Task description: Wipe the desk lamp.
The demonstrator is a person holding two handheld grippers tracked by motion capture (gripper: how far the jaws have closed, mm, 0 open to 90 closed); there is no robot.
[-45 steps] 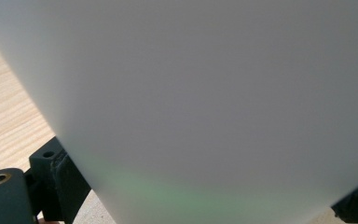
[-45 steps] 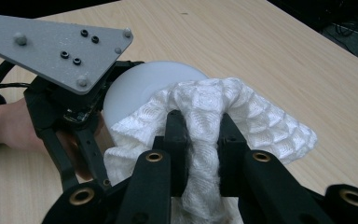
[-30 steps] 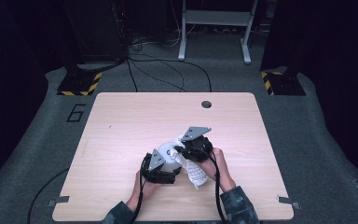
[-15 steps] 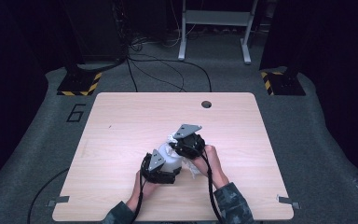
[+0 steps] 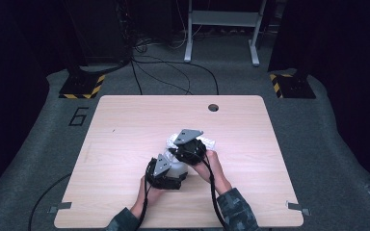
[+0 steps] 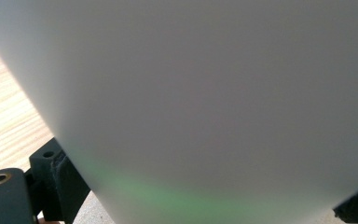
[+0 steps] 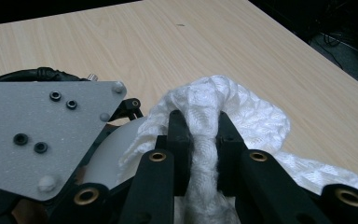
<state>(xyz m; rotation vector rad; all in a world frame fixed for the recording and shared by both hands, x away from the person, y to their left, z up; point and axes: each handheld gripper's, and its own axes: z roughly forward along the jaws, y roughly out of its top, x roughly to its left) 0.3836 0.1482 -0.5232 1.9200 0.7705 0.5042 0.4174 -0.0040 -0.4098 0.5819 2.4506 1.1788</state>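
Near the bench's (image 5: 125, 125) middle, the left gripper (image 5: 166, 174) clamps a white cup (image 6: 205, 93), its mouth facing the right gripper (image 7: 200, 123), whose fingers (image 7: 179, 128) pinch a white textured cloth (image 7: 256, 121) directly above it.

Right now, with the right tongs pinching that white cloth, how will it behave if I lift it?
The cloth will probably sag: it bunches into soft folds around the right tongs and trails loose onto the table. It looks thin and light. Its textured weave, squeezed narrow between the jaws, should resist slipping.
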